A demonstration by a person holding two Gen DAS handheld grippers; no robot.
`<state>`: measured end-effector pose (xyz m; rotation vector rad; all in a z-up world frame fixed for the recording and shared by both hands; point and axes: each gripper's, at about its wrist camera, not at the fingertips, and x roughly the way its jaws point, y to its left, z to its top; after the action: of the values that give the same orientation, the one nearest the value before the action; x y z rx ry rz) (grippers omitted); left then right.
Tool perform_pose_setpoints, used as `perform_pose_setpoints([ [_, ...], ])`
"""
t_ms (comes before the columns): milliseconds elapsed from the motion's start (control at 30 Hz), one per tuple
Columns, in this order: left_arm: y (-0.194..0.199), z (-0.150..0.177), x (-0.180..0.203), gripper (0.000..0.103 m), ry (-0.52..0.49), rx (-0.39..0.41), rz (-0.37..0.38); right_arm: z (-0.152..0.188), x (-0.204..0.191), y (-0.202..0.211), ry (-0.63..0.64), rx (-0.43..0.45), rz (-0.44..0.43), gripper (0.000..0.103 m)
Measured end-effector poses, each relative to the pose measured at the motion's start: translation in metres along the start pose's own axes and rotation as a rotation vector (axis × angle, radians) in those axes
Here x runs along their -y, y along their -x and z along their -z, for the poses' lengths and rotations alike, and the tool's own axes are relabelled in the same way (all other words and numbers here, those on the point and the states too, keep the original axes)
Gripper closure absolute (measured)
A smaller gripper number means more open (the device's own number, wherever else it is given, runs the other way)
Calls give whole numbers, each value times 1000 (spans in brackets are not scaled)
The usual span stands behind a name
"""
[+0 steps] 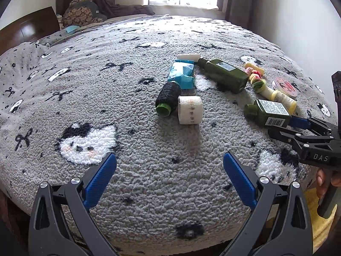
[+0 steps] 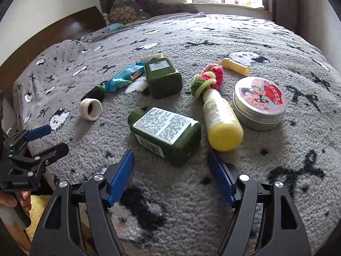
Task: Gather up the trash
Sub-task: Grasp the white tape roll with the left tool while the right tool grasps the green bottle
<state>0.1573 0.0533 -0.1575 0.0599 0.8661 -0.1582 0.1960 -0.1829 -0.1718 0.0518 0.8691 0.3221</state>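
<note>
Right gripper (image 2: 170, 179) is standing wide open, holding nothing, lining up on the near green bottle (image 2: 165, 131) just ahead of its tips. Left gripper (image 1: 170, 183) is also gaping empty, facing the tape roll (image 1: 189, 110) (well short of it). Step looks like approach. Next: advance so the pads straddle the bottle, then close. Wrapper (image 1: 182, 74) is lying further back.

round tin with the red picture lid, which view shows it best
The right wrist view. There the round tin sits close and whole, lid picture and ribbed metal side both clear, beside the yellow bottle. In the left wrist view the tin is small and far to the right, its near edge hidden behind that bottle.
</note>
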Motion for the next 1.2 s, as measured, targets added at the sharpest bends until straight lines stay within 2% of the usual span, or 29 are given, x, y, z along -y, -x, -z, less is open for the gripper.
perform_pose_setpoints([
  [133, -6, -5, -1, 8, -1, -5, 1, -10, -3, -13, 30, -7, 14, 21],
  [333, -17, -14, 1, 8, 3, -15, 13, -20, -5, -26, 77, 8, 21, 22],
  [367, -19, -15, 2, 9, 0, -14, 16, -21, -6, -26, 84, 14, 18, 24],
  [400, -20, -18, 4, 9, 0, -12, 19, -21, -6, -26, 89, 18, 17, 36],
  [433, -21, -20, 5, 10, 0, -8, 21, -21, -6, -25, 95, 22, 25, 37],
  [500, -23, -24, 10, 24, -3, -7, 41, -21, -7, -24, 106, 24, 27, 37],
  [700, -34, -32, 18, 47, 11, -30, 78, -12, -3, -8, 86, 41, 39, 37],
  [867, -47, -35, 16, 53, 32, -42, 76, 3, 3, 15, 52, 57, 20, 37],
  [933, -49, -36, 14, 60, 40, -36, 74, 9, 7, 21, 41, 56, 25, 37],
  [1000, -48, -37, 12, 74, 44, -33, 65, 14, 10, 26, 31, 54, 37, 37],
  [1067, -44, -35, 9, 80, 50, -33, 76, 18, 12, 29, 27, 52, 42, 37],
  [1200, -33, -28, 8, 80, 51, -34, 73, 26, 15, 40, 24, 53, 50, 37],
])
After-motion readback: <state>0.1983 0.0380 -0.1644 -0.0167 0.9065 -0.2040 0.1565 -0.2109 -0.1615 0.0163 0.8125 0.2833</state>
